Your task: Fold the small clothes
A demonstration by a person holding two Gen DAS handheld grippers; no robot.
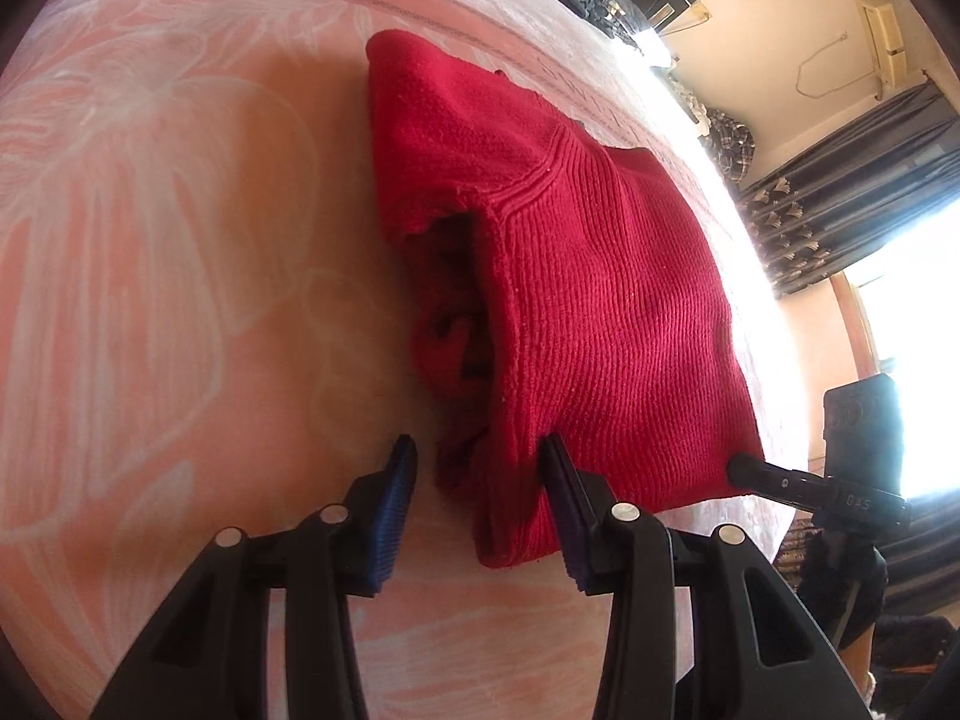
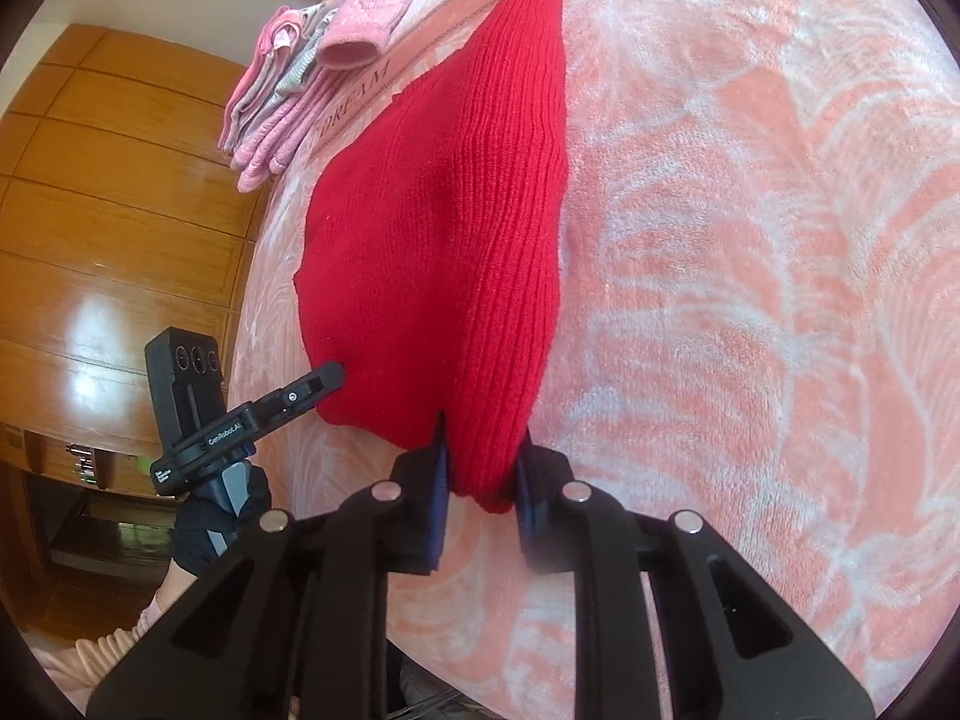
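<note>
My right gripper (image 2: pixel 480 468) jaws pinch the red sweater (image 2: pixel 444 228) corner; left gripper (image 1: pixel 480 480) jaws wide, astride its edge. Soft, floppy knit, prob light — I'd grab corners.

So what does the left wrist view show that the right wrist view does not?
Only the left view: the dark curtains and the sweater's open inner fold. Only the right view: the pink clothes pile and wooden wardrobe. Both share the red sweater, the pink bedspread, the left claw open and the right claw shut on the sweater.
</note>
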